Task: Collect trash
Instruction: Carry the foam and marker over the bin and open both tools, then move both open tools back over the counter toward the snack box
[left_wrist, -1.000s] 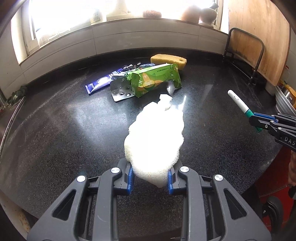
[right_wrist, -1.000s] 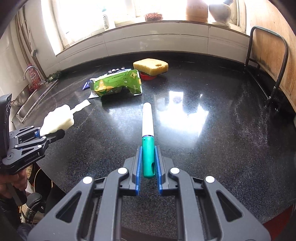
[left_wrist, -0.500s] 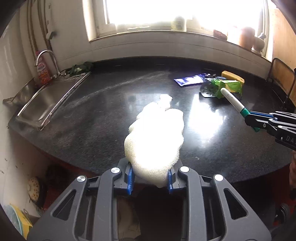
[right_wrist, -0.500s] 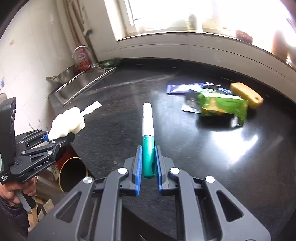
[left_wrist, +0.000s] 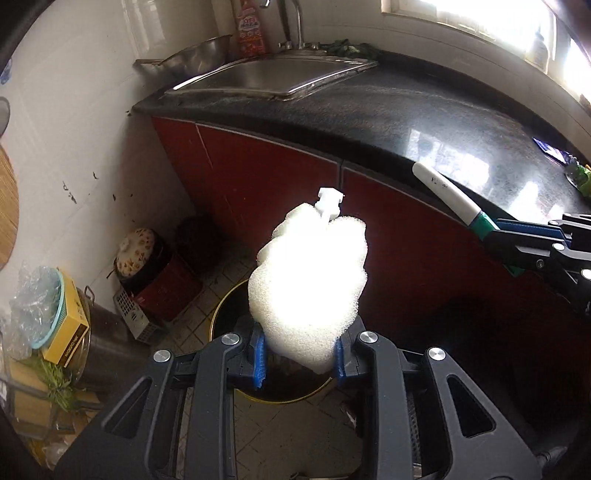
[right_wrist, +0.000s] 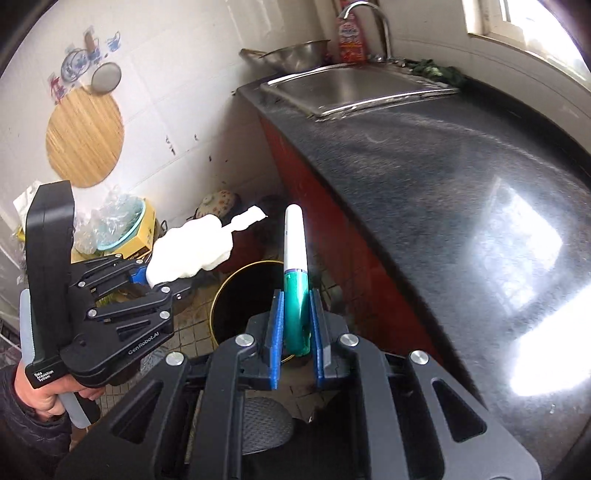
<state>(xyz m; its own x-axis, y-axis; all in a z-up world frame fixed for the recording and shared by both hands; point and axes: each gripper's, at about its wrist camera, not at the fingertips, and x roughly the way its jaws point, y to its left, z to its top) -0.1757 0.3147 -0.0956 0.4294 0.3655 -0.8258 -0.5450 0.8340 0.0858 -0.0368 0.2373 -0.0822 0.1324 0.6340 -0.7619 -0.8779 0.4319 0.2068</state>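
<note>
Now I carry two pieces of trash, one per gripper. My left gripper (left_wrist: 297, 356) is clamped on one white foam wad (left_wrist: 312, 284), its long axis running forward along the fingers, above the one round bin (right_wrist: 245, 299) on the floor. My right gripper (right_wrist: 295, 334) pinches one green-and-white marker (right_wrist: 294, 273), white end pointing forward, beside the black countertop (right_wrist: 424, 177).

Grippers: two, the left gripper (left_wrist: 298, 356) and the right gripper (right_wrist: 294, 330)
White foam pieces: one (left_wrist: 314, 280)
Green-and-white markers: one (right_wrist: 294, 273)
Round bins on the floor: one (right_wrist: 236, 295)
Steel sinks: one (right_wrist: 354, 86)
Red soap bottles: one (right_wrist: 351, 35)
Steel bowls: one (right_wrist: 295, 55)
</note>
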